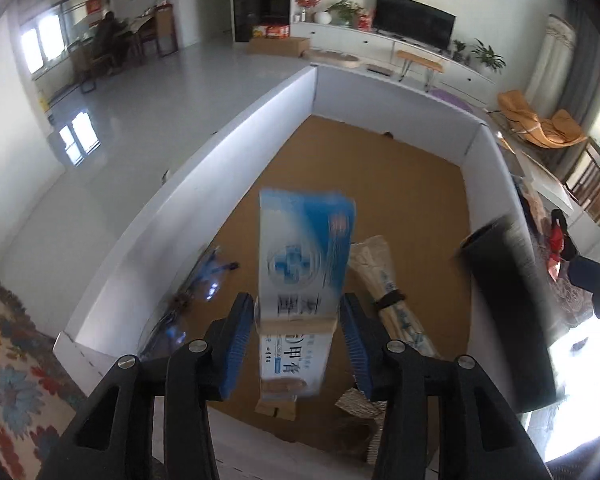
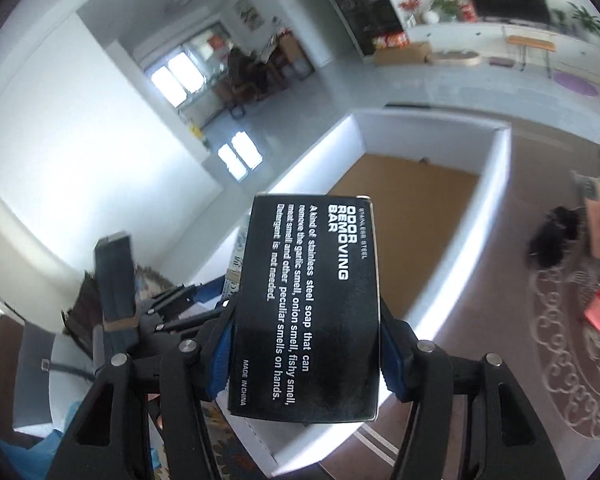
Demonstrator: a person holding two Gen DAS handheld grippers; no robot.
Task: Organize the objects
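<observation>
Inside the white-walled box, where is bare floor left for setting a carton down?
The box's far half is bare brown floor up to the back wall. The near end is crowded: glasses by the left wall, a wrapped bundle toward the right.

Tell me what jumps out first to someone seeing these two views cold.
In the right wrist view, a black box printed "ODOR REMOVING BAR" fills the centre, clamped in the right gripper. In the left wrist view, a blue-and-white carton stands between the fingers of the left gripper, above a white-walled bin with a brown floor. A dark television sits on the far cabinet.
</observation>
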